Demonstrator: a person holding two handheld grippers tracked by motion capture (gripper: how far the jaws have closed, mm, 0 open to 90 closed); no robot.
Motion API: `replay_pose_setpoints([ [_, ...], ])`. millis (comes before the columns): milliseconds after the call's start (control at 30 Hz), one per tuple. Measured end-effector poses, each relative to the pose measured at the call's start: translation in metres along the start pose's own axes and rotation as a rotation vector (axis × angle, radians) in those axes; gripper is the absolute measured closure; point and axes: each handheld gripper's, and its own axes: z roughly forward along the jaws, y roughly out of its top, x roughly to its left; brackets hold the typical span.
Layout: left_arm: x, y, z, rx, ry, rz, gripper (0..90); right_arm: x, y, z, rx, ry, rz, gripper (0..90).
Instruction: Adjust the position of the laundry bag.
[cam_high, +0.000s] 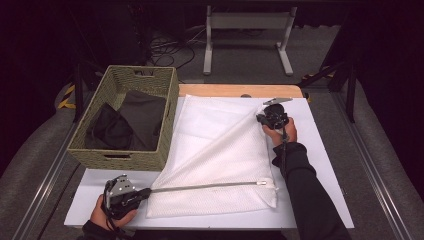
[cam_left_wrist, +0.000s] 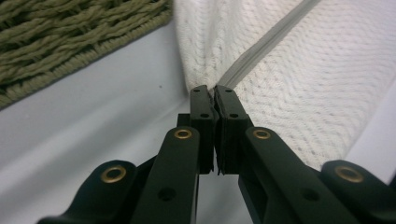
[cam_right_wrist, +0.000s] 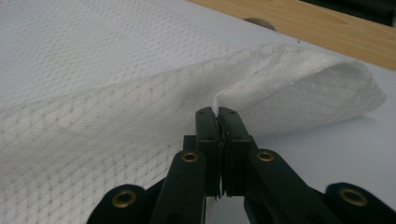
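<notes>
A white mesh laundry bag (cam_high: 215, 160) lay spread on the white table (cam_high: 320, 150), just beside a woven basket (cam_high: 127, 155) holding dark clothes (cam_high: 127, 122). The left gripper (cam_high: 148, 191) pinched the bag's near-left corner at the zipper (cam_high: 210, 186); the right gripper (cam_high: 261, 118) was clamped on the bag's far-right edge.

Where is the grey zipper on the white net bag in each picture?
High view: the zipper runs level across the near end of the white mesh bag, from the left gripper towards the right.
Left gripper view: it slants from the shut jaws up to the top right edge.
Right gripper view: I cannot make it out among the mesh.
Shared landmark: the white mesh bag itself, pinched by both grippers.
</notes>
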Motion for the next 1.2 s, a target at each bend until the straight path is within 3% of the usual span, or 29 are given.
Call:
replay_pose_setpoints([
  [167, -0.007, 0.006, 0.007, 0.005, -0.04, 0.037, 87.3, -0.009, -0.015, -0.013, 0.015, -0.006, 0.019, 87.9],
  [333, -0.015, 0.015, 0.01, -0.008, -0.076, 0.095, 87.0, -0.027, -0.043, -0.039, 0.055, -0.022, 0.061, 86.9],
  [433, -0.018, 0.021, 0.016, -0.008, -0.085, 0.106, 86.0, -0.034, -0.057, -0.044, 0.094, -0.05, 0.071, 82.9],
  [500, -0.02, 0.026, 0.019, -0.008, -0.07, 0.119, 78.8, -0.04, -0.066, -0.052, 0.069, -0.074, 0.103, 70.8],
  [533, -0.019, 0.028, 0.019, -0.02, -0.071, 0.108, 76.0, -0.042, -0.068, -0.054, 0.062, -0.083, 0.113, 69.3],
  [600, -0.017, 0.031, 0.021, -0.038, -0.06, 0.075, 65.1, -0.048, -0.073, -0.059, 0.035, -0.087, 0.145, 55.9],
  [700, -0.014, 0.035, 0.024, -0.058, -0.071, 0.05, 59.1, -0.052, -0.076, -0.058, 0.019, -0.084, 0.176, 54.2],
  [733, -0.013, 0.038, 0.029, -0.047, -0.056, 0.037, 52.7, -0.054, -0.077, -0.051, 0.002, -0.089, 0.189, 49.3],
  [833, -0.01, 0.045, 0.041, -0.036, -0.043, 0.016, 49.0, -0.056, -0.075, -0.04, 0.004, -0.099, 0.206, 46.7],
  [967, -0.007, 0.048, 0.054, -0.004, -0.066, 0.001, 50.0, -0.058, -0.066, -0.028, 0.007, -0.137, 0.197, 50.0],
  [1033, -0.007, 0.048, 0.056, 0.015, -0.065, 0.02, 56.6, -0.058, -0.06, -0.024, 0.019, -0.144, 0.175, 59.3],
  [1067, -0.006, 0.048, 0.056, 0.017, -0.061, 0.024, 63.5, -0.057, -0.055, -0.02, 0.027, -0.126, 0.163, 66.9],
  [1100, -0.006, 0.048, 0.056, 0.017, -0.061, 0.024, 73.5, -0.057, -0.055, -0.02, 0.027, -0.126, 0.163, 66.9],
  [1133, -0.005, 0.048, 0.056, 0.022, -0.066, 0.033, 73.5, -0.057, -0.052, -0.018, 0.033, -0.119, 0.151, 73.4],
  [1167, -0.003, 0.048, 0.056, 0.022, -0.078, 0.035, 85.7, -0.056, -0.048, -0.015, 0.045, -0.115, 0.134, 79.2],
  [1200, -0.002, 0.049, 0.055, 0.026, -0.078, 0.044, 88.1, -0.056, -0.045, -0.013, 0.054, -0.115, 0.119, 85.5],
])
